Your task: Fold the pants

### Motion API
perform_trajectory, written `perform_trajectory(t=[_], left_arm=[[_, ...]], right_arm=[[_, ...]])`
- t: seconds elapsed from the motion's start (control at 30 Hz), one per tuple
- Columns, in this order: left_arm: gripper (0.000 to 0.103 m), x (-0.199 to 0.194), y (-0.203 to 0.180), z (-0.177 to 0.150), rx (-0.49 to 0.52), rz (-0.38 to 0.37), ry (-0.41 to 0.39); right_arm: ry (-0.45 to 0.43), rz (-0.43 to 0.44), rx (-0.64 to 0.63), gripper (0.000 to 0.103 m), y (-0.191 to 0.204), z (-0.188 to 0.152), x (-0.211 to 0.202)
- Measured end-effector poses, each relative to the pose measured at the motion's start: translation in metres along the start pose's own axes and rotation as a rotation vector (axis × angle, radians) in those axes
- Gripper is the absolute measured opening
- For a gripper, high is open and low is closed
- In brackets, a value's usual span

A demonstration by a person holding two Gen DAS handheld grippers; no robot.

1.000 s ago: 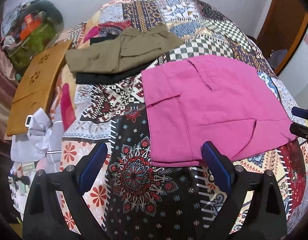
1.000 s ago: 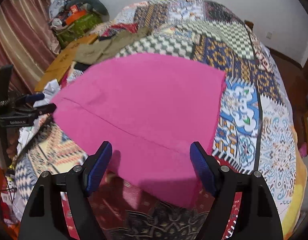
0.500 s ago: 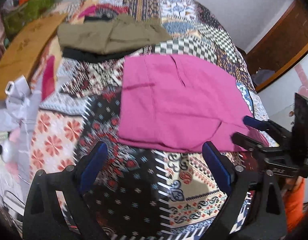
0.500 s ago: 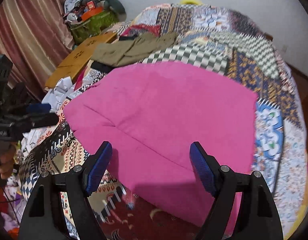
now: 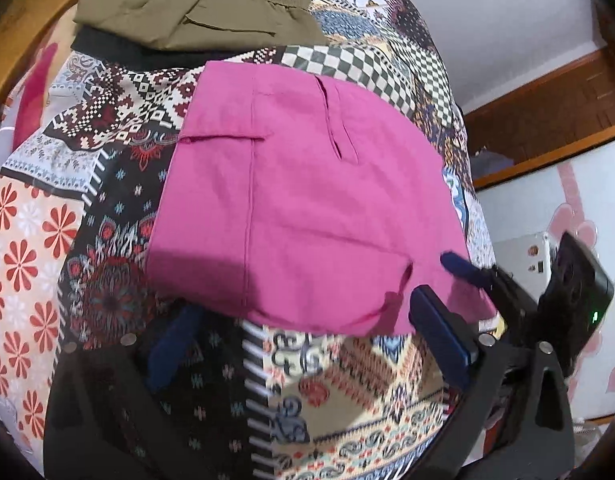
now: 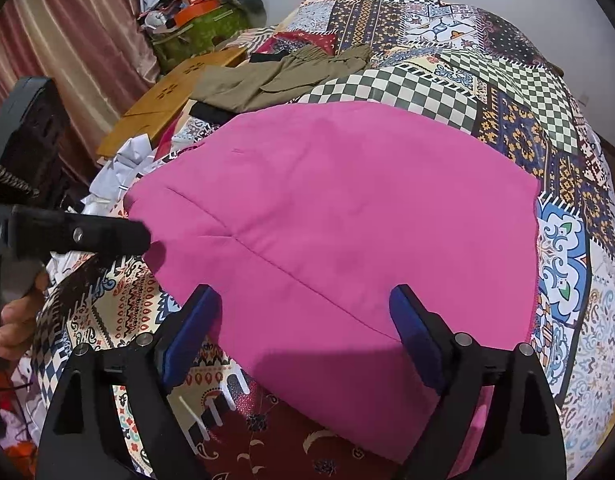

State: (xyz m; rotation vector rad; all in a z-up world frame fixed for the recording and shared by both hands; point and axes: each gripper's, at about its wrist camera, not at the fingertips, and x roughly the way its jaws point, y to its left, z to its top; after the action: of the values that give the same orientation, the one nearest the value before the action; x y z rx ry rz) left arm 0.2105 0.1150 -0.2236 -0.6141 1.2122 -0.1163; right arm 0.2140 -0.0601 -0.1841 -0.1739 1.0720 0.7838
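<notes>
Both my hand-held grippers have closed in on pink pants (image 5: 307, 200), folded flat on bed (image 5: 347, 380). Left hand-held gripper (image 5: 303, 344) open at near edge; right hand-held gripper (image 6: 303, 328) open over near-right corner. Next fold looks imminent.

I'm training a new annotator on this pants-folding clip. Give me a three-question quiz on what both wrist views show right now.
1. True or false: the left claw is shut on the pink pants.
2. Multiple choice: the olive pants lie on top of a) a black garment b) the pink pants c) a bare strip of the patchwork bedspread.
3. Fill in: in the right wrist view, the fingers of the right claw stand wide ____ over the pink pants.

Key: 1 false, both its fingers are apart, holding nothing; 2 a; 3 open.
</notes>
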Motion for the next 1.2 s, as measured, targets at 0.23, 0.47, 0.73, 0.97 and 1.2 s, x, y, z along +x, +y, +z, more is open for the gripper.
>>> perform_trajectory(t=[0.23, 0.47, 0.73, 0.97, 1.2], left_arm=[[0.063, -0.003, 0.006, 0.019, -0.026, 0.082, -0.086], [0.028, -0.017, -0.008, 0.012, 0.085, 0.207, -0.204], [0.022, -0.056, -0.035, -0.014, 0.274, 0.396, -0.331], [0.021, -0.078, -0.052, -0.036, 0.381, 0.519, -0.434], [0.020, -0.092, -0.099, -0.038, 0.500, 0.461, -0.520]], right_arm=[[0.000, 0.008, 0.002, 0.088, 0.000, -0.001, 0.000], [0.003, 0.013, 0.000, 0.088, 0.000, -0.001, -0.001], [0.007, -0.030, 0.015, 0.085, -0.012, -0.013, -0.015], [-0.032, -0.069, 0.072, 0.086, -0.028, -0.037, -0.033], [-0.064, -0.084, 0.150, 0.086, -0.042, -0.055, -0.047]])
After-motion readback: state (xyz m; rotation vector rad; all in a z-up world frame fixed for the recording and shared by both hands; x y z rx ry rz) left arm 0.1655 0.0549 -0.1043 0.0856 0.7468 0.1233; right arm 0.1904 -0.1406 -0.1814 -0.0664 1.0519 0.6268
